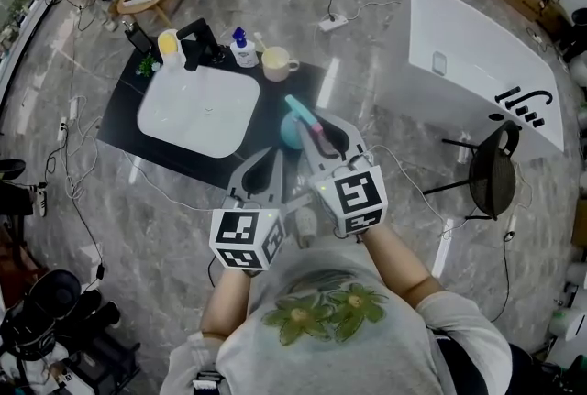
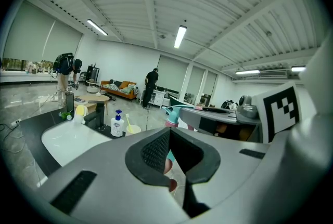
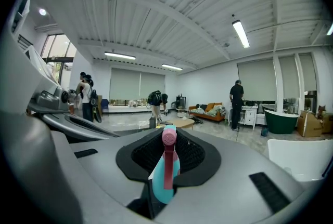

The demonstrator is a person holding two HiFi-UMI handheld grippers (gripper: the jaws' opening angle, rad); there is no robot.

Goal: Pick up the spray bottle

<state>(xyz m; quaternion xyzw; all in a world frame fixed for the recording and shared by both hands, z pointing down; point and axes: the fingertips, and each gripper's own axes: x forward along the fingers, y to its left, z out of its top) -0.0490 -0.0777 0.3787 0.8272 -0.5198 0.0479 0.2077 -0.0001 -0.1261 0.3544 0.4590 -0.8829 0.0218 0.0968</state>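
Note:
The spray bottle (image 1: 293, 129) is teal with a pink trigger head. It hangs in the air over the right edge of the black mat (image 1: 275, 114), clear of the floor, with my right gripper (image 1: 323, 135) shut on it. In the right gripper view the spray bottle (image 3: 165, 179) stands upright between the pads, its pink nozzle at the top. My left gripper (image 1: 266, 162) is just left of it, jaws together and nothing in them. In the left gripper view the spray bottle (image 2: 175, 113) shows just beyond the left gripper (image 2: 169, 132), to its right.
A white basin (image 1: 197, 109) lies on the mat, with a black faucet (image 1: 197, 43), a soap bottle (image 1: 243, 48), a cream mug (image 1: 277, 63) and a yellow cup (image 1: 168, 43) behind it. A white panel (image 1: 477, 63) and a black chair (image 1: 491, 169) stand at the right. Cables cross the floor.

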